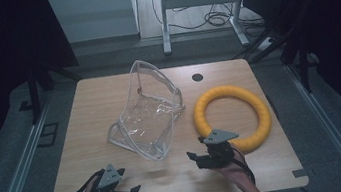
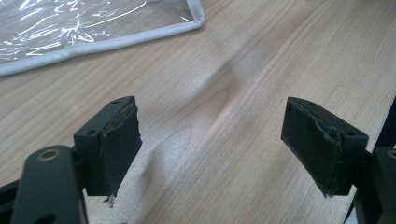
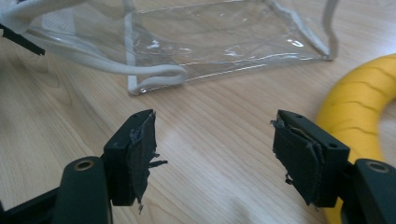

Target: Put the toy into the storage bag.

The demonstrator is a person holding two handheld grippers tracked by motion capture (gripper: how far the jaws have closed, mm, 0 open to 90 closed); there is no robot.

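A clear plastic bag [image 1: 146, 114] with white trim stands half-collapsed in the middle of the wooden table [image 1: 93, 101]. To its right lies a yellow ribbed ring [image 1: 256, 109]. My left gripper [image 1: 126, 180] rests near the front left edge, open and holding nothing. In the left gripper view its jaws [image 2: 212, 149] stand wide over bare wood, with the bag's edge [image 2: 70, 23] farther off. My right gripper [image 1: 195, 150] hovers at the front, just left of the ring's near side. In the right gripper view it [image 3: 215, 158] is open and holding nothing, facing the bag [image 3: 210, 37], with the ring [image 3: 359, 102] beside its right jaw.
A dark cable hole [image 1: 197, 77] sits near the table's far edge. Beyond the table stand a white desk frame [image 1: 195, 1] and loose cables on the floor [image 1: 218, 18]. Metal rails run along both sides of the table.
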